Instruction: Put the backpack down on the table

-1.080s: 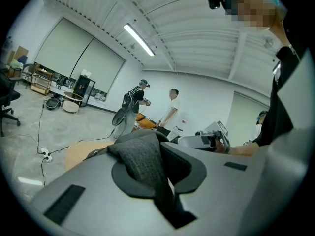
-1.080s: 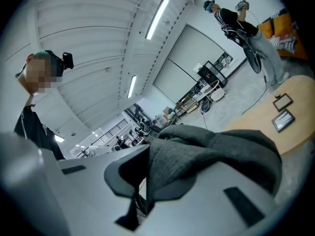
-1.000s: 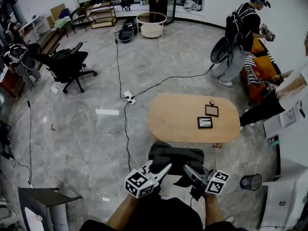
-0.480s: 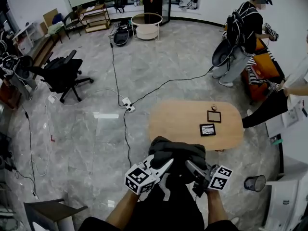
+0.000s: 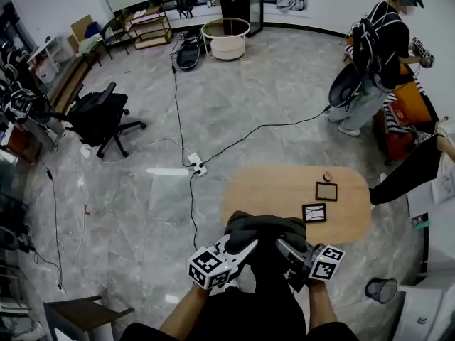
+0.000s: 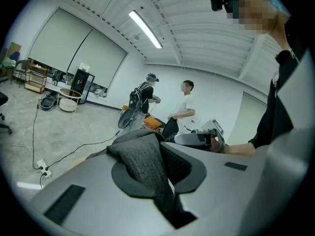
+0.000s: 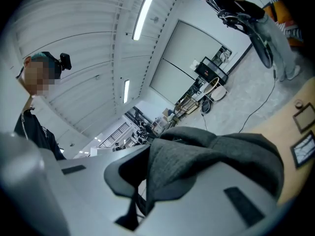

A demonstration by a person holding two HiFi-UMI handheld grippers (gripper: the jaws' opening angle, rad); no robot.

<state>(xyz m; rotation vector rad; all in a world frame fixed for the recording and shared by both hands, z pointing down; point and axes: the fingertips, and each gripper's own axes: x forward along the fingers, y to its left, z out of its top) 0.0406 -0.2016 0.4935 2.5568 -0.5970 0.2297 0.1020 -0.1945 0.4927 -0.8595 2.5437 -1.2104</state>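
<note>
backpack [image 5: 264, 227]: dark grey, slung between both grippers at the table's [image 5: 284, 189] near edge | left gripper [image 5: 246, 247]: jaws pinching its fabric on the left side | right gripper [image 5: 283, 246]: jaws pinching fabric on the right side

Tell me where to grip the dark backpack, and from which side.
Grip its near edge, one fold of fabric per gripper, coming from the person's side, as now: the left gripper and right gripper are each shut on a bunched fold of the backpack. It is soft and slumps, so two spaced grips probably keep it from sagging on the way to the table.
</note>
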